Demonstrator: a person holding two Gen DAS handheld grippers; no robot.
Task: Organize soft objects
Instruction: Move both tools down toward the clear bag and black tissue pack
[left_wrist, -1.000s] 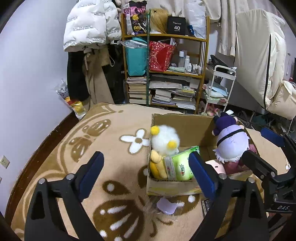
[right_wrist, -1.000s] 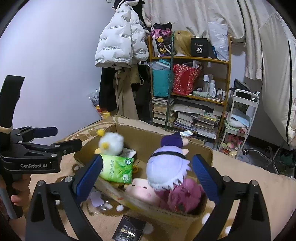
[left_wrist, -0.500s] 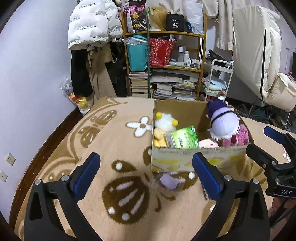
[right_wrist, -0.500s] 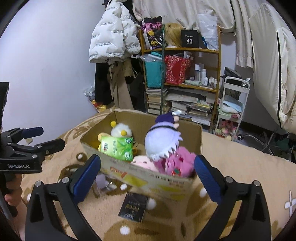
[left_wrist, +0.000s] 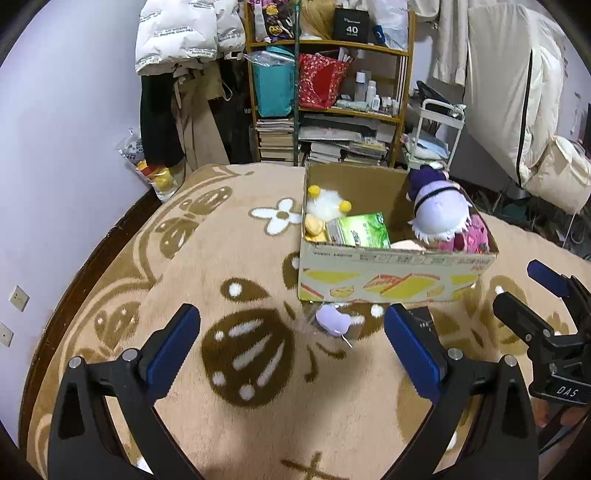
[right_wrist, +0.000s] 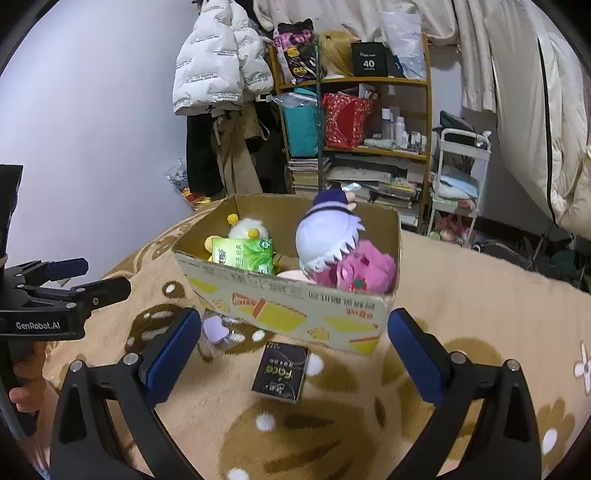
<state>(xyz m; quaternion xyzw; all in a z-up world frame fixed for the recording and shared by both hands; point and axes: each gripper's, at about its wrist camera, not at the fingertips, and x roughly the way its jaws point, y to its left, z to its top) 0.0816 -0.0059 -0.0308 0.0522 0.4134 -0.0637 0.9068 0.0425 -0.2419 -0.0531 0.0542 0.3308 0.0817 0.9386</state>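
Toys fill the cardboard box (right_wrist: 295, 306) on the rug (left_wrist: 192, 258): white plush (left_wrist: 327, 206) at its 10 o'clock, green tissue pack (left_wrist: 360, 230) central, purple-haired doll (right_wrist: 325, 236) and pink plush (right_wrist: 364, 267) at 3. Packing looks nearly done. Outside at 6 lie a lilac item (left_wrist: 332, 320) and a black packet (right_wrist: 280, 371). Left gripper (left_wrist: 291, 347) and right gripper (right_wrist: 291, 350) hang back, fingers spread, empty.

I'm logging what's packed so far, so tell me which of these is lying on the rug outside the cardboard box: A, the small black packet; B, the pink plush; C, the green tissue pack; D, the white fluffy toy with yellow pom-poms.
A: the small black packet lies flat on the rug just in front of the cardboard box, while the other three sit inside the box.
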